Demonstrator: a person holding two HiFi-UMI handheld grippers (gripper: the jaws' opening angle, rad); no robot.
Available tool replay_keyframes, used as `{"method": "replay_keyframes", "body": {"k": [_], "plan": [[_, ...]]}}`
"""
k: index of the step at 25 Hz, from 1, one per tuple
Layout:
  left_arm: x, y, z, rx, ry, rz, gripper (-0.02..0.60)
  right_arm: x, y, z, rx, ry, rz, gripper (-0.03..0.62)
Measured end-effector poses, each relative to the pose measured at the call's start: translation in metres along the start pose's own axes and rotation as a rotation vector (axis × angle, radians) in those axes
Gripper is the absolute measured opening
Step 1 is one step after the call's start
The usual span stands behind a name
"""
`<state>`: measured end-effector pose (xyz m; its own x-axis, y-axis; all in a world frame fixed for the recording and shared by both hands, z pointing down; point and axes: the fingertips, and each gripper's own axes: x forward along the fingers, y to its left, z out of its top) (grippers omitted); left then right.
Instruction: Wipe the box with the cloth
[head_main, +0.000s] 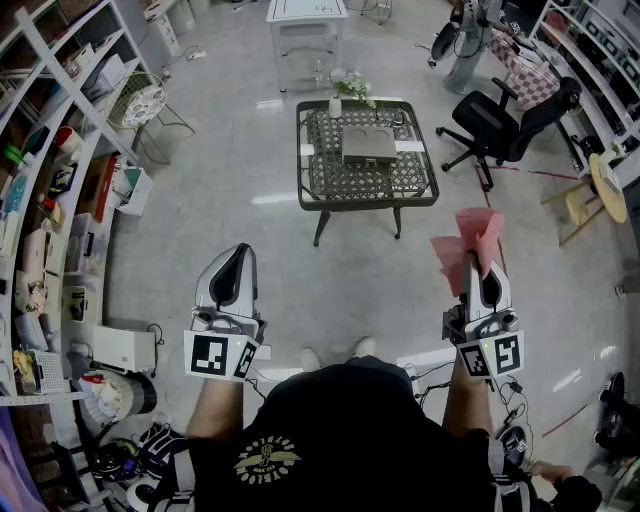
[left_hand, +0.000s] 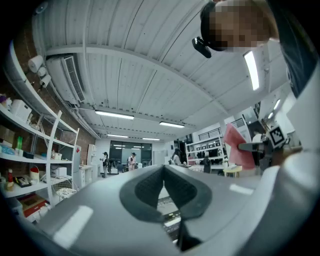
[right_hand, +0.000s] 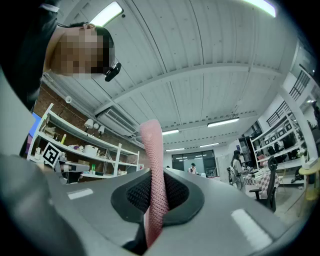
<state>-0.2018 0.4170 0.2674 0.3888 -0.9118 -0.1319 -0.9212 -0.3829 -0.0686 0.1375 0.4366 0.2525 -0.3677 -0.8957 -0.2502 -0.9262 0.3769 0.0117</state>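
A grey box (head_main: 369, 146) lies on the dark wicker table (head_main: 325, 180) some way ahead on the floor. My right gripper (head_main: 474, 264) is held up at the right, shut on a pink cloth (head_main: 470, 241) that sticks out past its tips. In the right gripper view the pink cloth (right_hand: 153, 175) stands pinched between the dark pads. My left gripper (head_main: 238, 255) is raised at the left, shut with nothing in it; its pads (left_hand: 145, 190) meet in the left gripper view. Both grippers are far short of the box.
A small vase with flowers (head_main: 340, 96) stands at the table's far edge. A black office chair (head_main: 500, 125) is right of the table, a white table (head_main: 306, 28) behind it. Shelving (head_main: 50, 180) lines the left wall. Cables lie on the floor near my feet.
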Motion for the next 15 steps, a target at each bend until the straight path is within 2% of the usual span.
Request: {"method": "replay_keyframes", "body": {"k": [6, 15], "plan": [[-0.033, 0.03, 0.001, -0.013, 0.009, -0.017, 0.0, -0.007, 0.044, -0.003, 0.006, 0.029, -0.028, 0.017], [-0.034, 0.071, -0.005, -0.01, 0.01, 0.015, 0.0, -0.012, 0.052, 0.002, -0.037, 0.046, -0.067, 0.017]]}}
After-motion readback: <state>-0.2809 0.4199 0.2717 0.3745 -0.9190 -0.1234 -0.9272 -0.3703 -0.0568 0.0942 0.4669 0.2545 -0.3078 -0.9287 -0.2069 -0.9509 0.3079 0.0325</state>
